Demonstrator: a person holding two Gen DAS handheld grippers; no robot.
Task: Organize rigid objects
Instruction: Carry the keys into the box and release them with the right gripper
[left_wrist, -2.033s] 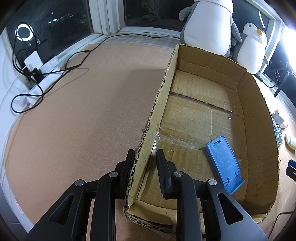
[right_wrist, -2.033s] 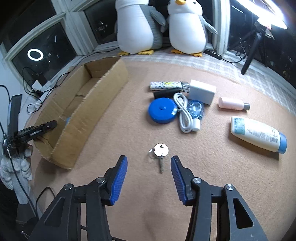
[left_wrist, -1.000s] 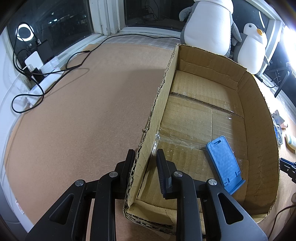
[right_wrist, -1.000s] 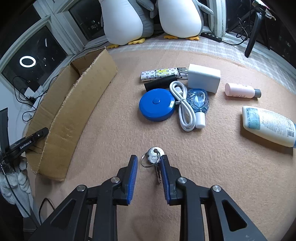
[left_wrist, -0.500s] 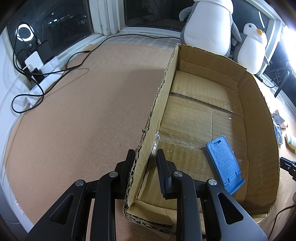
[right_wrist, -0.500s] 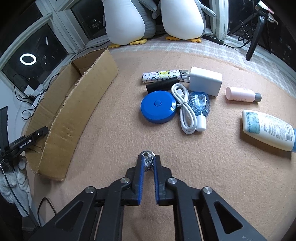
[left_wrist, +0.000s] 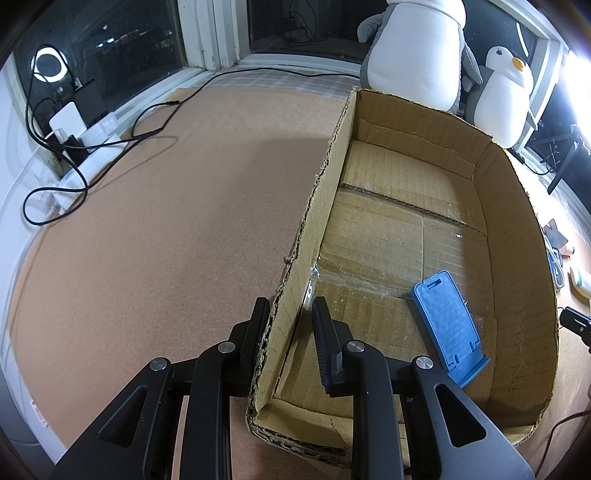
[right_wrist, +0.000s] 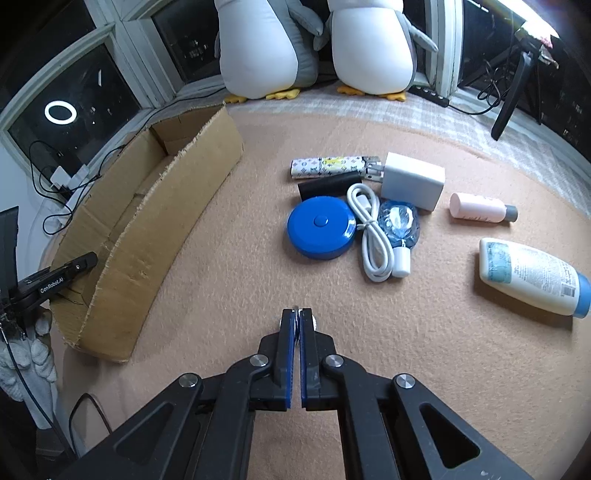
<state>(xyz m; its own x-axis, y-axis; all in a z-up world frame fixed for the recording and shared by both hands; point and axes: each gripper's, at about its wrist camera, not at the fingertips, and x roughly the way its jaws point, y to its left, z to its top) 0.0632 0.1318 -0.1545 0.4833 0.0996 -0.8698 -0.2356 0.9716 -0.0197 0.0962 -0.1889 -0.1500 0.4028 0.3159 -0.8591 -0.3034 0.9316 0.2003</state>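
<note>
The cardboard box (left_wrist: 517, 236) is the landmark: open-topped, brown, with ragged torn rims and clear tape across its floor seams. It sits on a tan felt mat (right_wrist: 229, 280). Behind the box's far end stand two plush penguins (left_wrist: 417, 55), white-bellied and grey-backed; the top edge of the right wrist view cuts off their heads.

The left gripper (left_wrist: 290, 325) straddles the box's near left wall, one black finger outside, the other inside, jaws narrow and pinching the cardboard. Inside the box, near its right wall, lies a blue plastic phone stand (left_wrist: 445, 321), textured, with a lip at its near end.

To the right of the box, well apart from it on the mat, lies a group of loose items: a white lotion bottle (right_wrist: 532, 277) with a blue cap, a round blue tape measure (right_wrist: 321, 227), a white charger block (right_wrist: 413, 181), a coiled white cable (right_wrist: 373, 240), a pink bottle (right_wrist: 480, 212), a small clear blue bottle (right_wrist: 400, 225), a patterned lighter (right_wrist: 328, 166) and a black tube (right_wrist: 328, 184) partly hidden behind the tape measure.

The right gripper (right_wrist: 297, 319), nearer than that group and right of the box, has just been closing its blue-padded jaws, which now pinch a small silver key (right_wrist: 295, 314). Only slivers of metal show at the tips; the rest is hidden between the pads.
</note>
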